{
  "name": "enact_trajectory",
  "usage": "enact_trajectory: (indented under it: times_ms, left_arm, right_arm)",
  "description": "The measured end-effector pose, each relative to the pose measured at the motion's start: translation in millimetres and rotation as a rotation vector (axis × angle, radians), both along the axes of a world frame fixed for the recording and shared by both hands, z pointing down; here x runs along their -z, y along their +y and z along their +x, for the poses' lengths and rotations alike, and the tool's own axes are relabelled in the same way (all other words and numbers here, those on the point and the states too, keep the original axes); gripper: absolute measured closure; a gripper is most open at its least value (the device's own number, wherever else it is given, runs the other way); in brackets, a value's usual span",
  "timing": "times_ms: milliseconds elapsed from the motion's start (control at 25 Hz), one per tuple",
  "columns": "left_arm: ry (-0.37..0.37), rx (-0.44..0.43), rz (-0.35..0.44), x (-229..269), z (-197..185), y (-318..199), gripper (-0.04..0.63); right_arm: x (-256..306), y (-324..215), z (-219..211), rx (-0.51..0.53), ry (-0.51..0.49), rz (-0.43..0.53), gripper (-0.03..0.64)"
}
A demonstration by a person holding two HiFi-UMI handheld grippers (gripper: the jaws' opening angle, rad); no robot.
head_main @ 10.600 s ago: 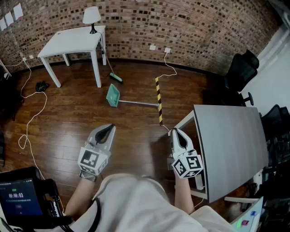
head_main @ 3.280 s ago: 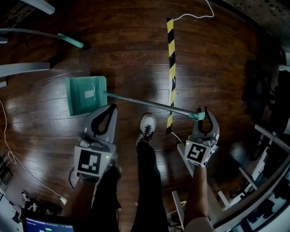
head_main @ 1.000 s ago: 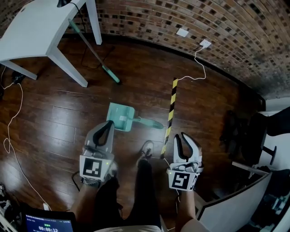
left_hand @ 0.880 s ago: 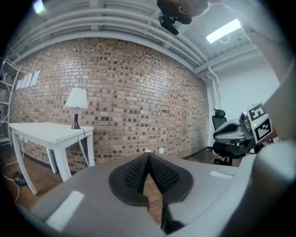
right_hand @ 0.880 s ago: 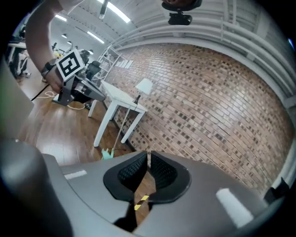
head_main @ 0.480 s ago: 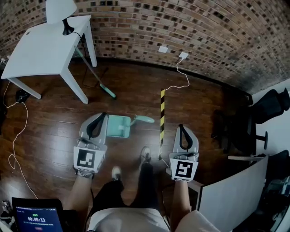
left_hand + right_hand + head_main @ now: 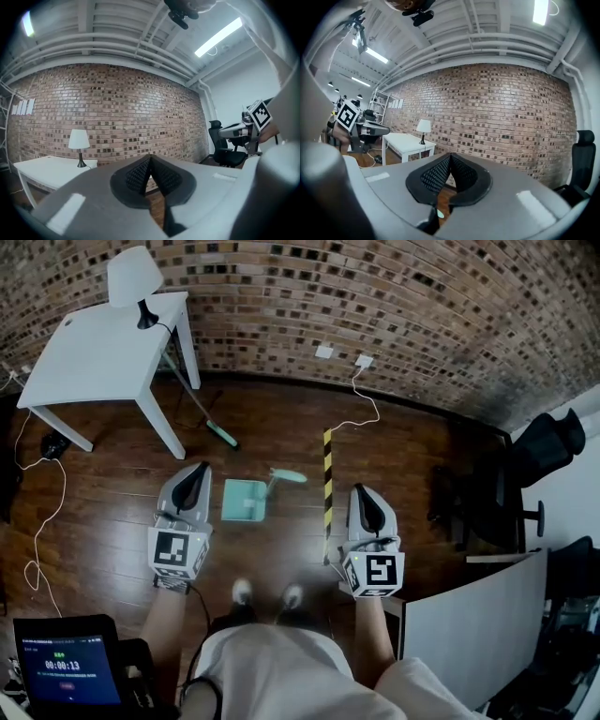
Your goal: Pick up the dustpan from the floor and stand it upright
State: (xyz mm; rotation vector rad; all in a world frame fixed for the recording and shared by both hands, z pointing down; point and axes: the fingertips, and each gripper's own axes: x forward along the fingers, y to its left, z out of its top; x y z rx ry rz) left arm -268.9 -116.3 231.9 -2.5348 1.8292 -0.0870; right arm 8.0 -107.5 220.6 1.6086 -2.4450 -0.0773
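Now, dustpan (image 7: 244,501): standing upright on floor (image 7: 112,507), untouched, handle foreshortened.
Left gripper (image 7: 197,472): clenched, empty.
Right gripper (image 7: 361,493): clenched, empty.
Broom (image 7: 221,434): upper handle hidden behind white surface (image 7: 94,352).

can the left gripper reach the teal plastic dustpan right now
Probably: nothing blocks the teal plastic dustpan standing on the floor just right of the left gripper. But the jaws are shut and point level at the brick wall, so it must open and dip.

A brick wall (image 7: 375,287) stands behind a dark wooden floor (image 7: 103,512), a white table (image 7: 94,352) with a lamp (image 7: 131,282), a black office chair (image 7: 548,442)
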Motion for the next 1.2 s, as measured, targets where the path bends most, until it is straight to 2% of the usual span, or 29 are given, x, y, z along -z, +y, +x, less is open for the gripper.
enact_trajectory:
  times_ms: [120, 280, 440, 560, 920, 1200]
  left_arm:
    - [0.024, 0.003, 0.004, 14.9, 17.9, 14.1, 0.595]
    - [0.018, -0.049, 0.017, 31.1, 59.9, 36.8, 0.595]
    - [0.019, -0.076, 0.003, 25.3, 89.9, 61.1, 0.595]
    - [0.019, -0.087, -0.011, 19.7, 105.1, 74.9, 0.595]
    - [0.04, -0.09, -0.011, 28.2, 112.6, 96.3, 0.595]
    - [-0.009, -0.091, -0.008, 27.2, 100.1, 117.6, 0.595]
  right_arm:
    - [3.8, 11.1, 12.4, 0.023, -0.035, -0.02, 0.603]
    - [17.4, 33.1, 29.7, 0.06, -0.019, -0.013, 0.603]
    - [13.9, 54.5, 46.4, 0.053, -0.069, -0.02, 0.603]
    - [14.6, 66.2, 54.2, 0.048, -0.066, -0.02, 0.603]
    - [1.0, 91.8, 69.3, -0.001, -0.081, -0.053, 0.603]
    - [8.6, 109.3, 57.6, -0.011, -0.057, -0.051, 0.603]
